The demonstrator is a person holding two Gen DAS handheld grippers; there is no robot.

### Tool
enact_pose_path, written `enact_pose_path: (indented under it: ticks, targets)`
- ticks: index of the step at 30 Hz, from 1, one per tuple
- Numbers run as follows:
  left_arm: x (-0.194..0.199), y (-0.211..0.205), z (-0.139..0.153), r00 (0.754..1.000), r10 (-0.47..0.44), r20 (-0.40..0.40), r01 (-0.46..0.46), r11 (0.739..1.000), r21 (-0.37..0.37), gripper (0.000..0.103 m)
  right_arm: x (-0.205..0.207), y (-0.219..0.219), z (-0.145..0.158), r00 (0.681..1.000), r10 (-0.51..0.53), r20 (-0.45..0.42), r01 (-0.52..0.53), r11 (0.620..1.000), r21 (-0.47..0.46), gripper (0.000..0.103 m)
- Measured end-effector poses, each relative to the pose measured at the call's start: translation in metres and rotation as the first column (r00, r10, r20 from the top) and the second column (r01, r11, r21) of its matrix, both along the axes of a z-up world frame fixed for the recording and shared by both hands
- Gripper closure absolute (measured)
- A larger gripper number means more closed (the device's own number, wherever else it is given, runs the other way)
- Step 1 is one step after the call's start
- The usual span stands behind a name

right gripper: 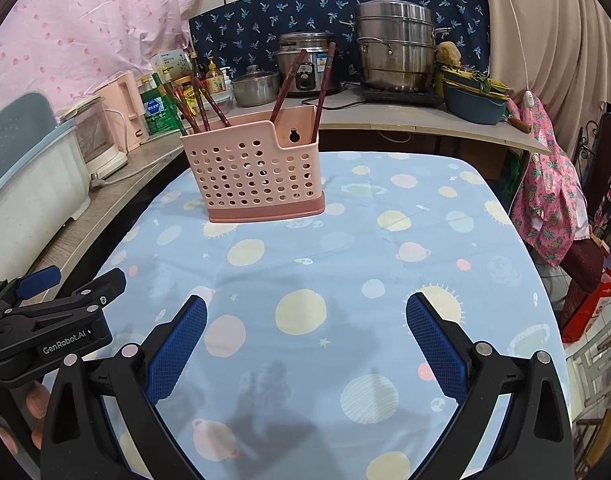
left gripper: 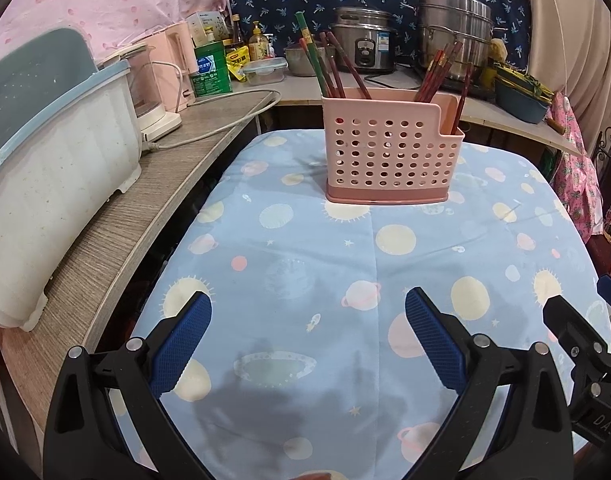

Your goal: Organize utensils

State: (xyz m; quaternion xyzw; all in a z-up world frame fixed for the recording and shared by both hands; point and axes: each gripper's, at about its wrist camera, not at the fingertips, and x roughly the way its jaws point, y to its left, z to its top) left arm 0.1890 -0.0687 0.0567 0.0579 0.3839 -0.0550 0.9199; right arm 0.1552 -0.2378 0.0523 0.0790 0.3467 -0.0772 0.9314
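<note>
A pink perforated utensil holder [left gripper: 389, 148] stands upright at the far end of a table with a blue planet-print cloth [left gripper: 305, 264]. It also shows in the right wrist view [right gripper: 257, 172]. Red-brown chopsticks [left gripper: 337, 68] stand in its left part, more chopsticks [left gripper: 441, 72] in its right part; they also show in the right wrist view [right gripper: 197, 108]. My left gripper [left gripper: 307, 312] is open and empty, low over the near cloth. My right gripper [right gripper: 305, 316] is open and empty beside it. Each gripper appears at the edge of the other's view.
A wooden counter [left gripper: 117, 216] runs along the left with a white dish-rack tub [left gripper: 53, 184], a kettle and bottles. At the back stand a rice cooker [left gripper: 365, 44] and a steel steamer pot [left gripper: 453, 28]. Patterned clothes [right gripper: 545, 200] hang at the right.
</note>
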Motion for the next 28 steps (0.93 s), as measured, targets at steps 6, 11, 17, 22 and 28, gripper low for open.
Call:
enact_pose_path:
  ticks: [6,11,17,22,28]
  targets:
    - [0.003,0.002,-0.002,1.000,0.022,-0.016,-0.022,1.000,-0.003,0.010,0.000,0.001,-0.003,1.000,0.001,-0.007,-0.001,1.000,-0.001,0.007]
    - [0.004,0.004,-0.002,0.999,0.030,-0.013,-0.030,1.000,-0.001,0.010,0.001,0.001,-0.003,1.000,-0.001,-0.009,0.001,1.000,-0.001,0.007]
    - [0.005,0.004,-0.002,0.999,0.032,-0.007,-0.032,1.000,-0.001,0.010,0.002,0.001,-0.002,1.000,0.000,-0.008,0.000,1.000,0.000,0.007]
    - [0.006,0.002,0.003,1.000,0.024,0.012,-0.024,1.000,-0.002,0.010,0.005,0.001,0.000,1.000,0.001,-0.003,-0.001,1.000,0.001,0.007]
    - [0.010,0.000,0.008,0.999,0.016,0.031,-0.015,1.000,-0.015,0.010,0.010,0.000,0.003,1.000,-0.004,0.004,0.004,1.000,0.000,0.007]
